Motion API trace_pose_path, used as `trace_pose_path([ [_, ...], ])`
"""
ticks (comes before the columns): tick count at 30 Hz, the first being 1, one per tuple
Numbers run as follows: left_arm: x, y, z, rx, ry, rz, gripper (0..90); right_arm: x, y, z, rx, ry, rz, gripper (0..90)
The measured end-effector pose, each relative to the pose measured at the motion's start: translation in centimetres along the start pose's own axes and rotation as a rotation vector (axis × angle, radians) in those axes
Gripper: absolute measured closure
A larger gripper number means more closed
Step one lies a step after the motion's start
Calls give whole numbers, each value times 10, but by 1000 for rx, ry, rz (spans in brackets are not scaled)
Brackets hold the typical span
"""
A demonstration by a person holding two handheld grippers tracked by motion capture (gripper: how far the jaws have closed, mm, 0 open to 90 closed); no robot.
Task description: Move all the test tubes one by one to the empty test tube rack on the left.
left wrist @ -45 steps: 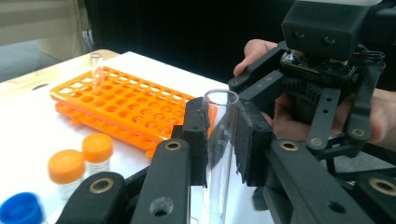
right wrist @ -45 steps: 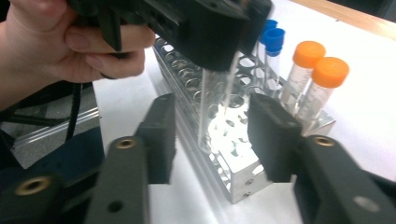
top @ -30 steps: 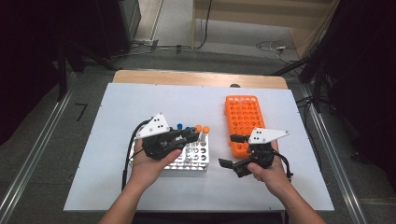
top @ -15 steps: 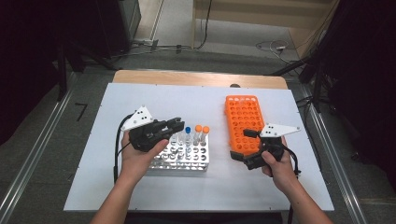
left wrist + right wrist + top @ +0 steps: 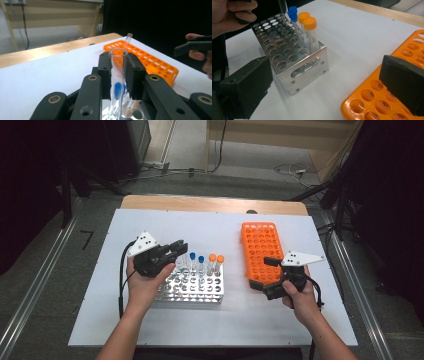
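Note:
My left gripper (image 5: pixel 176 249) is shut on a clear uncapped tube (image 5: pixel 117 75), held upright between its pads (image 5: pixel 132 75). In the right gripper view the tube (image 5: pixel 283 8) hangs with its tip just over the far holes of the metal rack (image 5: pixel 287 57). The metal rack (image 5: pixel 192 290) holds two blue-capped tubes (image 5: pixel 193 256) and two orange-capped tubes (image 5: pixel 216 258). My right gripper (image 5: pixel 264 274) stands open at the near end of the orange rack (image 5: pixel 262 247), with nothing between its jaws. In its own view the right gripper (image 5: pixel 327 75) frames the table between the two racks.
The white table top (image 5: pixel 300 320) lies bare in front of both racks and behind them. A wooden strip (image 5: pixel 210 204) runs along the far edge. Cables trail from both grippers. The orange rack (image 5: pixel 150 62) lies to the right of the metal one.
My left gripper has drawn back to the left from over the metal rack's middle to its far left corner. The right gripper has shifted a little to the right.

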State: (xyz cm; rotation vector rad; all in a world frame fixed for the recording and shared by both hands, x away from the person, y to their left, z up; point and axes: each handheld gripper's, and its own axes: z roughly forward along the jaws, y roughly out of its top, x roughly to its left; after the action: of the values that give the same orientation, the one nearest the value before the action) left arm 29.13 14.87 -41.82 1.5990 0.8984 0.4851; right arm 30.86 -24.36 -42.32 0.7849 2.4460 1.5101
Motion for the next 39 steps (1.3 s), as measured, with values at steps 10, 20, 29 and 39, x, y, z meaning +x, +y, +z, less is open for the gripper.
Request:
trace_pose_path([
  [10,-3,-8,12,33,55,17,765,0,0,0,-3,5,-4,0],
  [20,-9,-13,14,103,80,72,763,-2,-2,0,-5,-7,2,0],
  [29,-11,-17,16,205,85,82,756,-3,-2,0,-4,-11,1,0],
  [39,-8,-13,7,160,44,-4,600,-9,-3,-2,-11,-27,20,0],
])
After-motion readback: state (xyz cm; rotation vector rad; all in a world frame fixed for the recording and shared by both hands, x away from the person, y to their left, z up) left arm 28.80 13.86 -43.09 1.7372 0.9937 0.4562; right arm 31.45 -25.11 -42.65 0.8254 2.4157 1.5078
